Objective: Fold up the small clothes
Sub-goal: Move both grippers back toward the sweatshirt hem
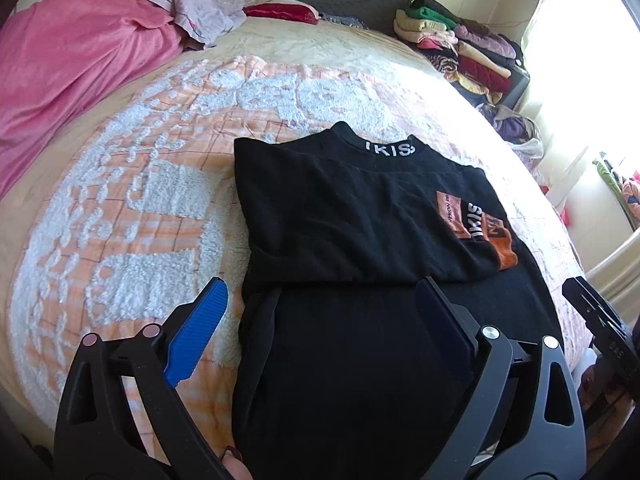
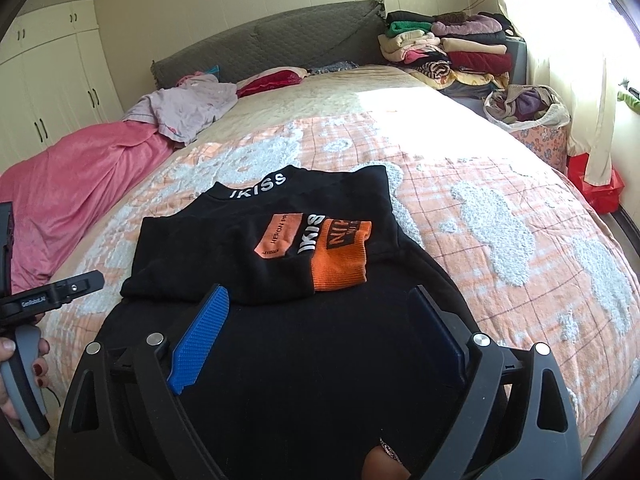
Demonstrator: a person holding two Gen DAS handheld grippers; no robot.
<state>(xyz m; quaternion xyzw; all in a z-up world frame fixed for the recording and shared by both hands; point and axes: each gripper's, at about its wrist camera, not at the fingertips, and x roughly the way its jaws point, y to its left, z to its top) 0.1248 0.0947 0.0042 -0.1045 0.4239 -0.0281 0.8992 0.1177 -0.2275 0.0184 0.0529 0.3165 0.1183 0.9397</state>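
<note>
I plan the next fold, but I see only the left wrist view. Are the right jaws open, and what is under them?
Observer: Open and empty. The right gripper hangs over the near, unfolded part of the black garment.
Operator: Who holds the left gripper?
Observer: A hand with red-painted nails grips its grey handle, left of the garment.
Operator: Anything near the curtain?
Observer: A flowered basket holding clothes.

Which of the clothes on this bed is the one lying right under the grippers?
The black IKISS top, partly folded with its orange cuff showing; the pink blanket and stacked clothes sit far back.
</note>
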